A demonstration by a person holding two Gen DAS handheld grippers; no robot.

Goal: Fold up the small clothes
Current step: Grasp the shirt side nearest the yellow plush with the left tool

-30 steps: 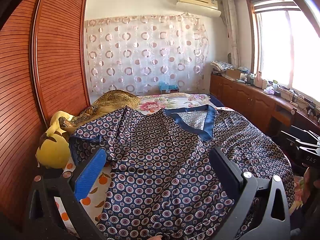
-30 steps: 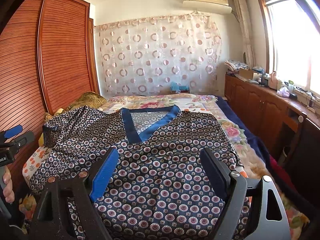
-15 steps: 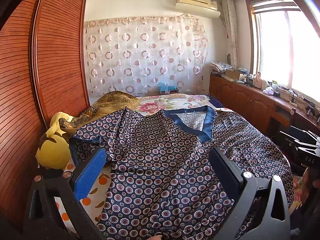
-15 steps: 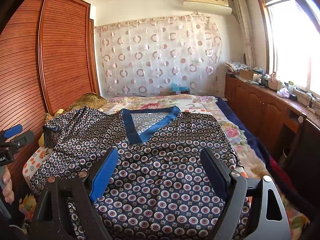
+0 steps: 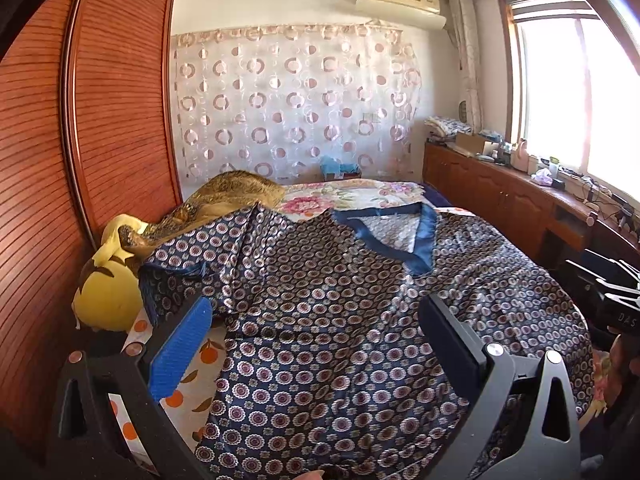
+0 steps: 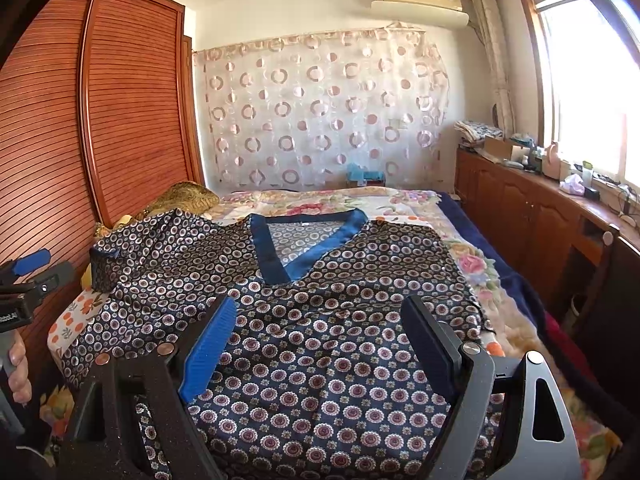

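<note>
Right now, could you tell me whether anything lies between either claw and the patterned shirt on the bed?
Nothing visible does. The left claw and the right claw are both open, with the patterned shirt spread flat on the bed directly ahead. The yellow plush sits off by the left sleeve, clear of both.

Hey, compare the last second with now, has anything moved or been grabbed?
Nothing visibly changed. The patterned shirt lies spread on the bed as before, and the left gripper and right gripper stay open above it, gripping nothing.
</note>
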